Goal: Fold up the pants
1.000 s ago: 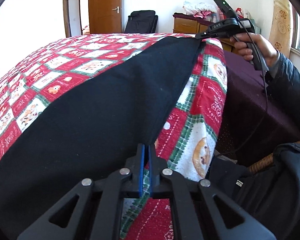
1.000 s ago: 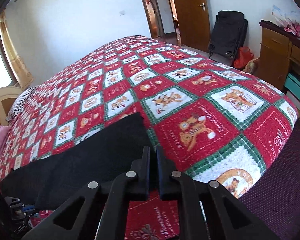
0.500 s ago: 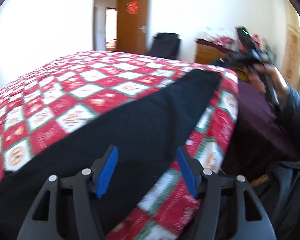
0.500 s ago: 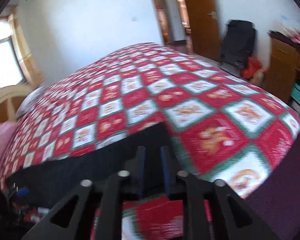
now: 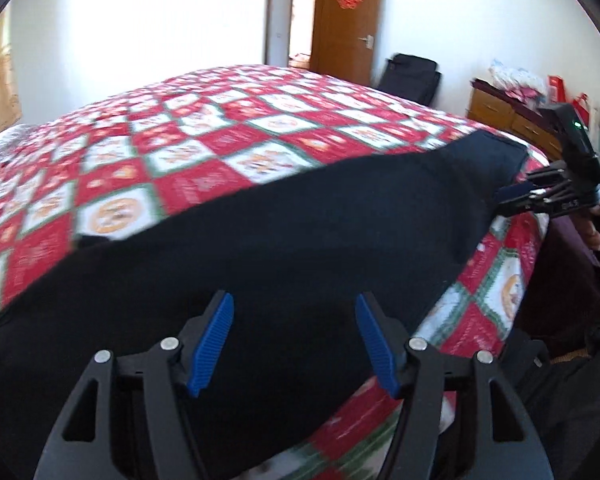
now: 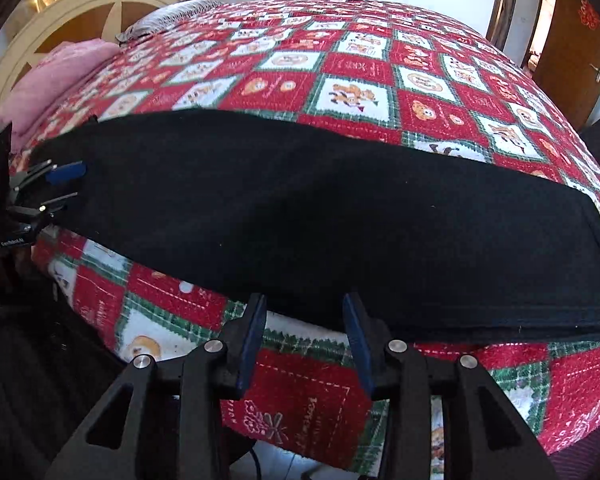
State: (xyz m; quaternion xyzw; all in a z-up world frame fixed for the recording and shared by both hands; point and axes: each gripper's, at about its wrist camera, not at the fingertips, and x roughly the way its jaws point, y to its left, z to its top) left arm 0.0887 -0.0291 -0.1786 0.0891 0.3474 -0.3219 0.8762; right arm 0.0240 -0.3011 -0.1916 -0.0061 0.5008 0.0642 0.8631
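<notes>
The black pants [image 5: 284,232] lie flat as a long strip along the near edge of the bed, also in the right wrist view [image 6: 320,216]. My left gripper [image 5: 294,308] is open, its blue pads above the wide end of the pants, holding nothing. My right gripper [image 6: 305,306] is open and empty at the pants' near edge, close to the hem end [image 6: 580,272]. The right gripper shows in the left wrist view [image 5: 528,196] beside the far end. The left gripper shows in the right wrist view [image 6: 56,184] at the far left end.
The bed has a red, green and white patchwork quilt [image 6: 360,68]. A pink pillow [image 6: 60,76] and wooden headboard [image 6: 40,28] are at the head. A wooden dresser [image 5: 508,116], black bag [image 5: 412,76] and door [image 5: 348,20] stand beyond the bed. A dark purple bed skirt [image 5: 560,288] hangs at the side.
Both grippers opened and let go of the pants, which now lie flat. Both cameras lifted and turned toward the bed.
</notes>
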